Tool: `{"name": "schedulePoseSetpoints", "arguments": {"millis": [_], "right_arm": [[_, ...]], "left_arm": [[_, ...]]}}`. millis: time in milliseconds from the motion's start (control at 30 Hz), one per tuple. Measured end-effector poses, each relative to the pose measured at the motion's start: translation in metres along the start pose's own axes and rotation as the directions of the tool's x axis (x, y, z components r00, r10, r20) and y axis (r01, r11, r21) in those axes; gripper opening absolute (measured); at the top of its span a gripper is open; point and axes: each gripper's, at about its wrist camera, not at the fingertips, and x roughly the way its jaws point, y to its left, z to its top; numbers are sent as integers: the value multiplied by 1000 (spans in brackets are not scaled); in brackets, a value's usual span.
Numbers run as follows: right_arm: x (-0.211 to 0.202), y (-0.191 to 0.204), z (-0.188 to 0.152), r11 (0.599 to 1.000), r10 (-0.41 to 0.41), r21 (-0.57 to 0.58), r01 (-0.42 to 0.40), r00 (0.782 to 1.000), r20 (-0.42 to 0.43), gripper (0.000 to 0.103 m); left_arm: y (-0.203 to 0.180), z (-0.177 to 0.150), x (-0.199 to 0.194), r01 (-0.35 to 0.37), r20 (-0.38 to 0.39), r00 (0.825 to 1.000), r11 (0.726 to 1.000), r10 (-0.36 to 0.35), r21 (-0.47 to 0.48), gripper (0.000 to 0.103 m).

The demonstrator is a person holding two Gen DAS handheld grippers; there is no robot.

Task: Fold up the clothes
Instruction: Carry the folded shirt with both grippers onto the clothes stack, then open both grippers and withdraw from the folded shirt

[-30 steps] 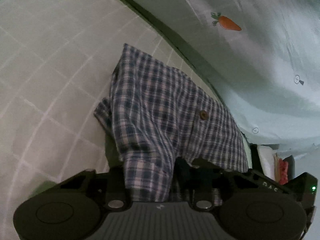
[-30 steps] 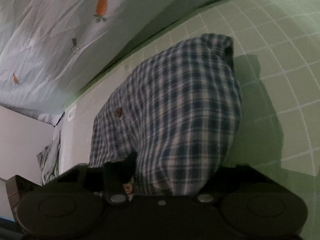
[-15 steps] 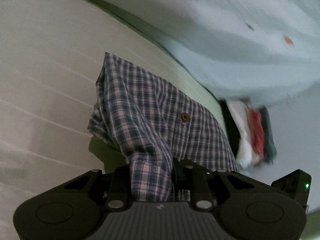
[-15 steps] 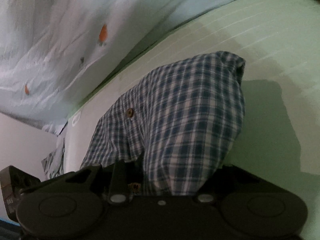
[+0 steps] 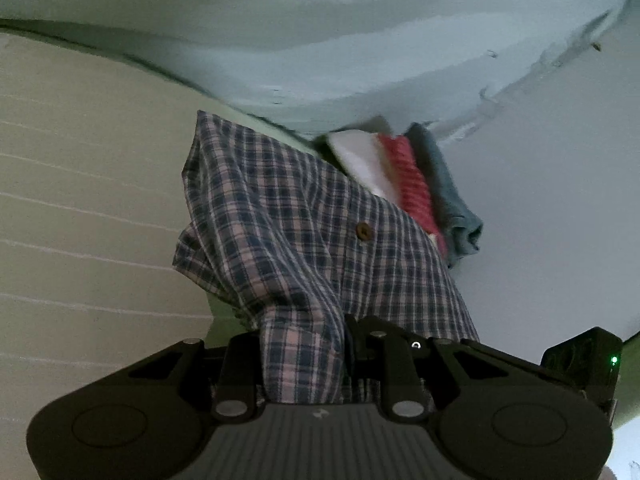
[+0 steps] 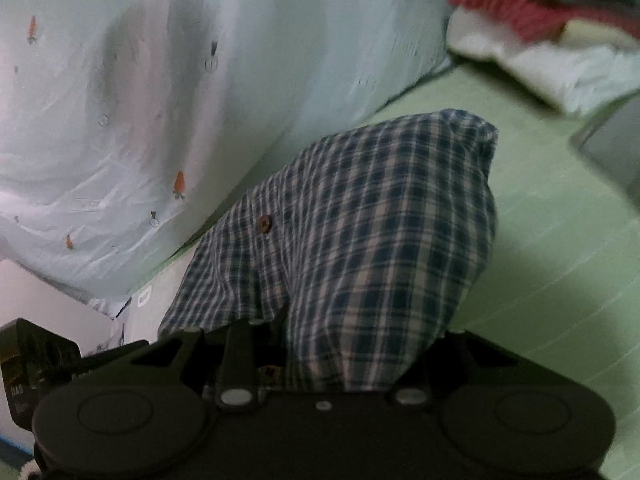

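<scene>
Checked blue-and-white cloth, the plaid shirt [image 5: 304, 240], hangs bunched between both grippers above the green bed [image 6: 540, 272]. The left gripper [image 5: 302, 356] is clamped on one bunched edge, the right gripper [image 6: 344, 364] on another. Beyond the shirt, a stack of folded clothes [image 5: 404, 176] lies on the bed, suggesting several garments are finished. This shirt looks folded and appears bound for that stack; setting it down remains.

Blue plaid shirt [image 5: 304, 232], bunched, hanging above bed
</scene>
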Motion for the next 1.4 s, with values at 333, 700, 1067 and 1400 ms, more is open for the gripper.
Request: {"name": "schedulePoseSetpoints", "arguments": {"millis": [333, 700, 1067, 1400], "right_arm": [[-112, -137, 99, 967, -25, -255, 21, 1000, -11, 32], [-142, -249, 129, 892, -282, -355, 280, 958, 49, 70], [-140, -249, 58, 767, -518, -227, 600, 788, 333, 82], [-159, -244, 45, 761, -471, -255, 597, 778, 415, 93]], "left_arm": [[-156, -50, 113, 44, 28, 999, 996, -46, 79, 26], [-208, -90, 211, -196, -53, 976, 955, 213, 221, 58], [-185, -124, 205, -360, -101, 915, 904, 391, 231, 87], [-189, -136, 176, -383, -63, 910, 892, 409, 241, 91]]}}
